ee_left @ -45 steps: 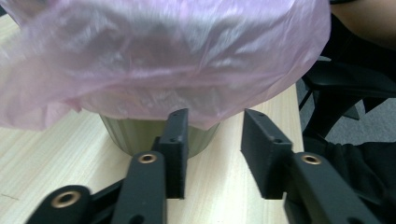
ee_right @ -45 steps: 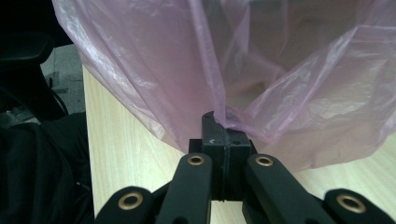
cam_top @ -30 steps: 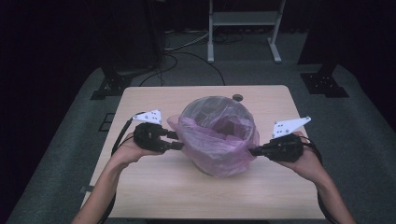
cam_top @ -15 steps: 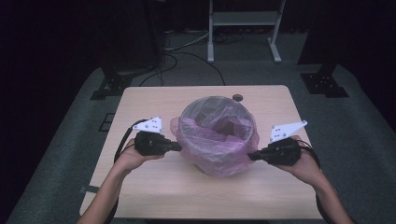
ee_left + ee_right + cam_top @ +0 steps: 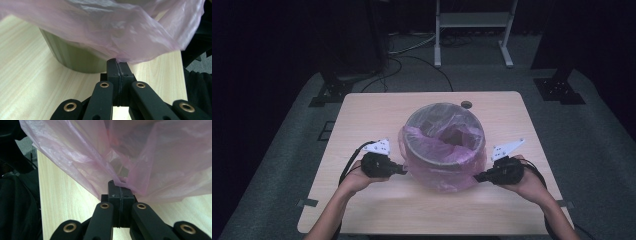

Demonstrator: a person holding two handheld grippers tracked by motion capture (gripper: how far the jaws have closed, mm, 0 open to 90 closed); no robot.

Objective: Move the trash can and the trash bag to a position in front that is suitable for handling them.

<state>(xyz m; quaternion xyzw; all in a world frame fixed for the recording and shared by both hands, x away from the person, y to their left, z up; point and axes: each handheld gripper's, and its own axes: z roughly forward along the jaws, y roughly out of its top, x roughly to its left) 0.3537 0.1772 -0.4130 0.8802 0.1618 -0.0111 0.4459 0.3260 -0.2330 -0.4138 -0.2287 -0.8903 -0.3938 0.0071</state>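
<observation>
A round bin (image 5: 444, 131) stands in the middle of the table, lined with a thin pink plastic bag (image 5: 447, 165) that hangs over its rim and down its sides. My left gripper (image 5: 403, 170) is shut on the bag's hem at the bin's left side. In the left gripper view the jaws pinch the pink film (image 5: 140, 37) just above the olive bin wall (image 5: 75, 56). My right gripper (image 5: 477, 177) is shut on the hem at the bin's right side, and the bag (image 5: 150, 165) bunches at its jaw tips (image 5: 119, 185).
The light wooden table (image 5: 362, 120) has a small round cable hole (image 5: 466, 104) behind the bin. Bare wood lies to the left, right and front of the bin. Dark stand bases (image 5: 328, 92) and a metal frame (image 5: 472, 30) sit on the carpet beyond the table.
Both grippers have come down and toward the person along the bin's sides, pulling the bag's hem lower over the bin. The bin stays in place.
</observation>
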